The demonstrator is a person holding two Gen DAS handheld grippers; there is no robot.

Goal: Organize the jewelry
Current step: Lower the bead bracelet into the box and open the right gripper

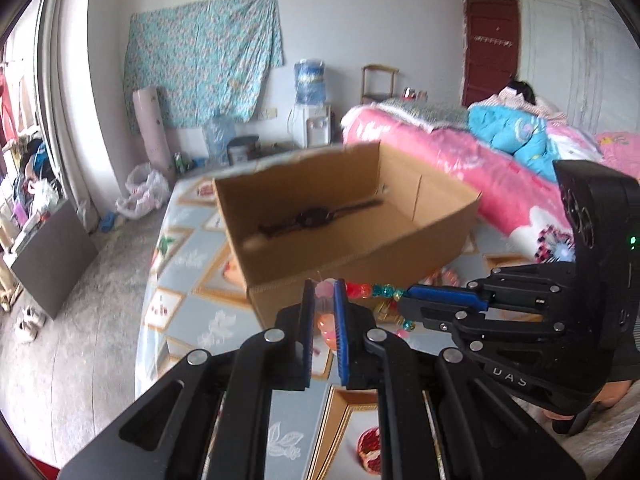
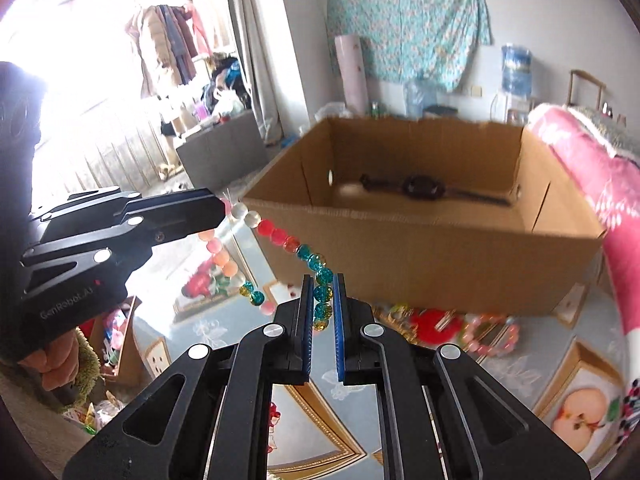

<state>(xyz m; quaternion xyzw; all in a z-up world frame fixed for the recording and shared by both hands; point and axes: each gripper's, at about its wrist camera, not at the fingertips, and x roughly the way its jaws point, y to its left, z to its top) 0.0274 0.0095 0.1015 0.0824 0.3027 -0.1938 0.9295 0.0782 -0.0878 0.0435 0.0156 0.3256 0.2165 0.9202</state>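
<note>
A string of coloured beads (image 2: 276, 236) hangs in the air between my two grippers, in front of an open cardboard box (image 2: 420, 256). My left gripper (image 1: 323, 286) is shut on its pink beads (image 1: 325, 290). My right gripper (image 2: 323, 280) is shut on its teal beads (image 2: 322, 292). A slack loop of peach and teal beads (image 2: 224, 260) droops below the left gripper (image 2: 222, 206). In the left wrist view the right gripper (image 1: 404, 294) comes in from the right, with red and teal beads (image 1: 360, 290) stretched across. A black wristwatch (image 1: 312, 216) lies inside the box (image 1: 400, 256).
The box stands on a table with a patterned cloth (image 2: 400, 368). A pink bead bracelet (image 2: 488, 336) and a red trinket (image 2: 436, 322) lie on the cloth by the box's near wall. A bed with pink bedding (image 1: 460, 160) runs along the right, a person (image 1: 516, 94) on it.
</note>
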